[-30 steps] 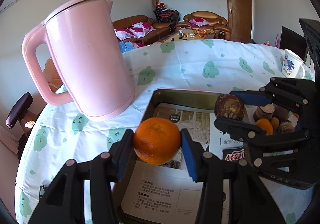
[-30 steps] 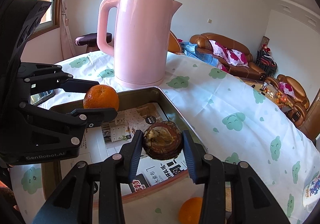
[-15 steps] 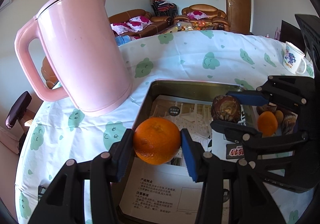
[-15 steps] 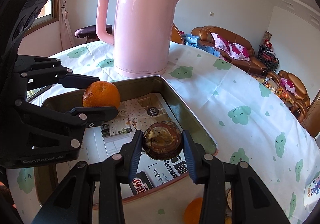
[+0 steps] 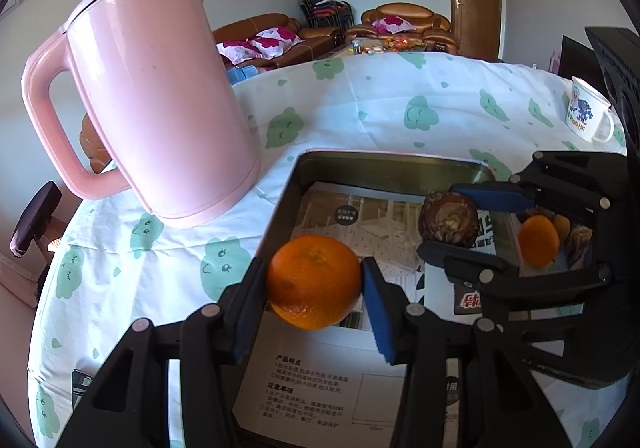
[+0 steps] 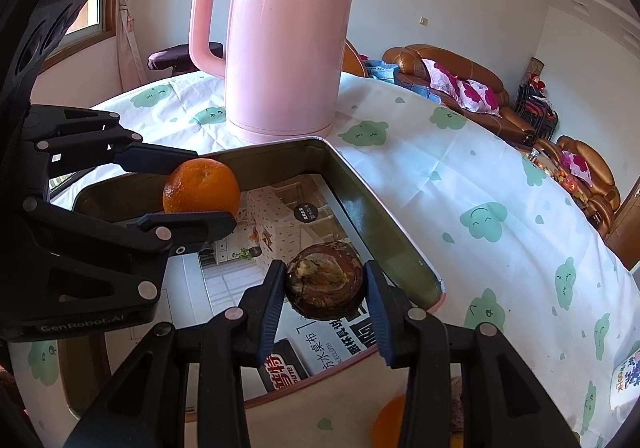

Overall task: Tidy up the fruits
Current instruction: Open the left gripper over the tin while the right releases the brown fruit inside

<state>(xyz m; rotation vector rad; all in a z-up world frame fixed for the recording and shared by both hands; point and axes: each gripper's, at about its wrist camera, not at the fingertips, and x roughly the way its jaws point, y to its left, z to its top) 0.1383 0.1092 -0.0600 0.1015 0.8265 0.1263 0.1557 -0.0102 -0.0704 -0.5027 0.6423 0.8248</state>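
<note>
Orange (image 5: 314, 280) between left claw (image 5: 314, 288) pads

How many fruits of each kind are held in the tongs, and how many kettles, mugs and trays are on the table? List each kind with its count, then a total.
orange, held: 1
brown fruit, held: 1
pink kettle: 1
mug: 1
tray: 1
Total: 5
More fruit beyond the tray is partly hidden and is not counted.
</note>
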